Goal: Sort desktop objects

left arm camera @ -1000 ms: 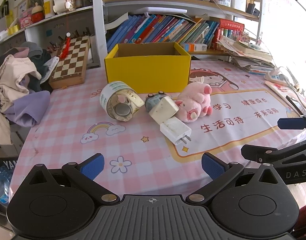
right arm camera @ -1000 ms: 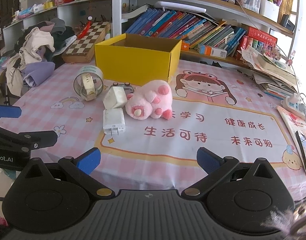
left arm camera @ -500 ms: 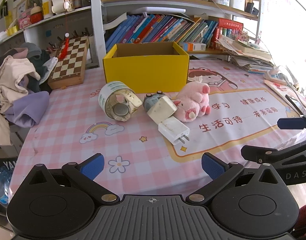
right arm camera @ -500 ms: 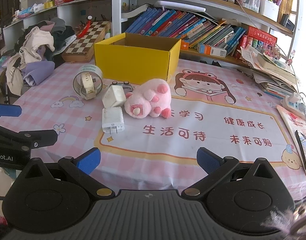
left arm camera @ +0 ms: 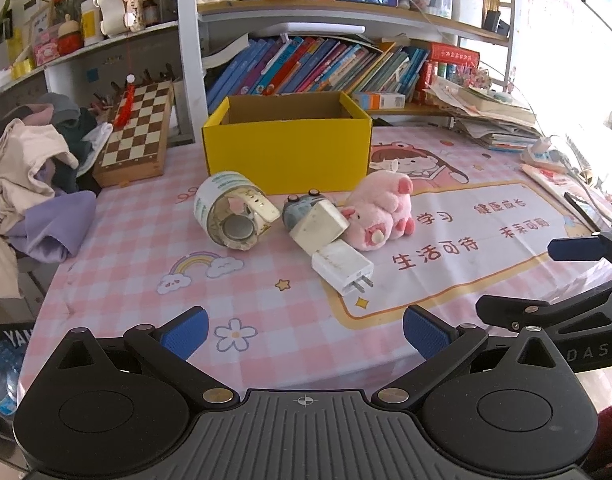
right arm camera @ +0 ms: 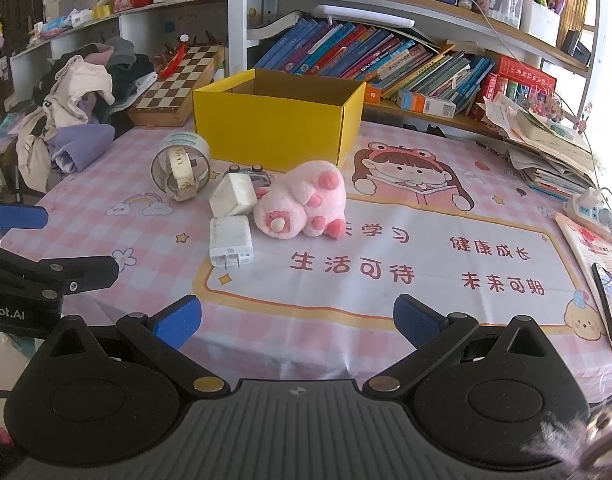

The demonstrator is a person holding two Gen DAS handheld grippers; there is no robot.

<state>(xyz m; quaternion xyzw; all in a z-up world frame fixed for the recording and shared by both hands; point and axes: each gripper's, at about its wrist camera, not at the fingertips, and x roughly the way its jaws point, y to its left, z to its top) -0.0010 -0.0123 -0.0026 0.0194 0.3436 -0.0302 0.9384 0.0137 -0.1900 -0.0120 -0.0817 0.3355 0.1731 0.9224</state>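
- Lying in a cluster near the middle of the surface (left arm camera: 117, 248), just in front of the yellow box (left arm camera: 285, 152): a tape roll (left arm camera: 229, 216), two white chargers and a pink plush pig (left arm camera: 380, 210).
- Tape roll: on its side, open end toward the camera, with a pale watch strap and a round metal disc tucked inside; well apart from the pig, beside the chargers.
- Upper charger (left arm camera: 318, 226): a white block tilted against a small grey-blue item with two knobs, touching the pig.
- Lower charger (left arm camera: 342, 266): flat on the cloth, two prongs pointing toward the near edge, touching the upper charger.
- Plush pig: on its side, feet and tail toward the right wrist view.
- Yellow box: open-topped, brown cardboard inside; contents cannot be seen.
- Left tool (left arm camera: 304, 328): blue pads spread wide, holding nothing, low over the near edge of the surface.
- Right tool (right arm camera: 297, 318): blue pads spread wide, holding nothing, at the near edge.
- Left wrist view only: a water bottle (left arm camera: 1, 376) below the surface edge, at far left.
- Right wrist view only: a dark phone (right arm camera: 608, 304) at the right edge of the surface, and a white power strip (right arm camera: 594, 210) behind it.
- Both views: a chessboard (left arm camera: 139, 128), a heap of clothes (left arm camera: 29, 168), and shelves of books (left arm camera: 322, 68).
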